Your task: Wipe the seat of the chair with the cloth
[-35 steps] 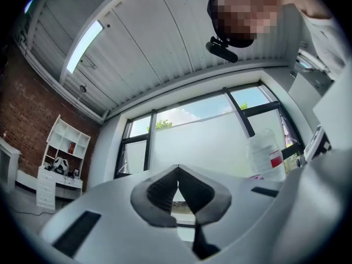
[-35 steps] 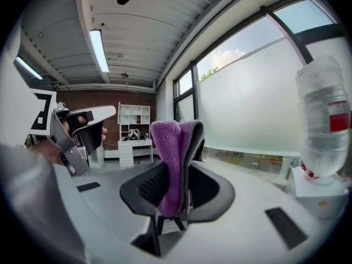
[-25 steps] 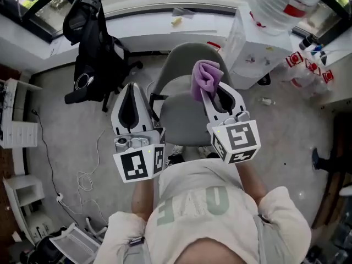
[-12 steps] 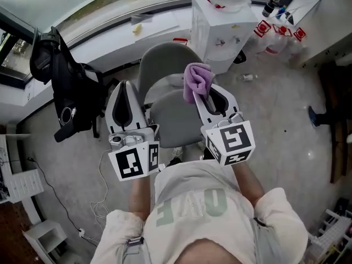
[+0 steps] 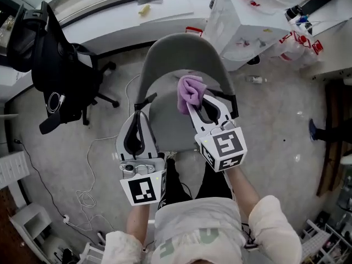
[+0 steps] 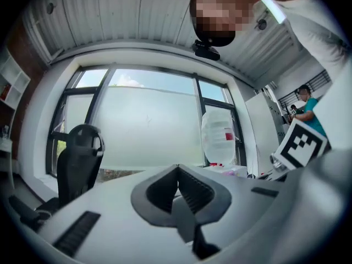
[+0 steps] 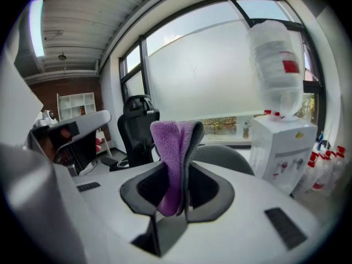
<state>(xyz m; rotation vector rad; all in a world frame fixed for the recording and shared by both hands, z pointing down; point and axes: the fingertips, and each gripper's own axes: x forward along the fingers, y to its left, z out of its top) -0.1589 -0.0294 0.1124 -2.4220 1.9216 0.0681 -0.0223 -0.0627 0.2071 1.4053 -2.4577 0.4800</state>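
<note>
A grey chair (image 5: 170, 56) stands just ahead of me, its seat (image 5: 170, 122) partly covered by both grippers. My right gripper (image 5: 196, 101) is shut on a folded purple cloth (image 5: 190, 91), which it holds above the right side of the seat. In the right gripper view the cloth (image 7: 175, 147) stands upright between the jaws, with the chair back (image 7: 223, 157) behind it. My left gripper (image 5: 139, 116) is shut and holds nothing, over the seat's left edge. The left gripper (image 6: 177, 168) view points up at a window.
A black office chair (image 5: 55, 65) stands to the left. A white water dispenser (image 5: 250, 15) with a bottle stands at the back right, a white window ledge (image 5: 126, 10) behind. Cables (image 5: 88, 186) lie on the grey floor at left. Red-capped bottles (image 5: 300, 37) are far right.
The view has shifted and the grey chair now lies more centred and nearer. Both grippers have come lower over the seat, the cloth still held in the right one.
</note>
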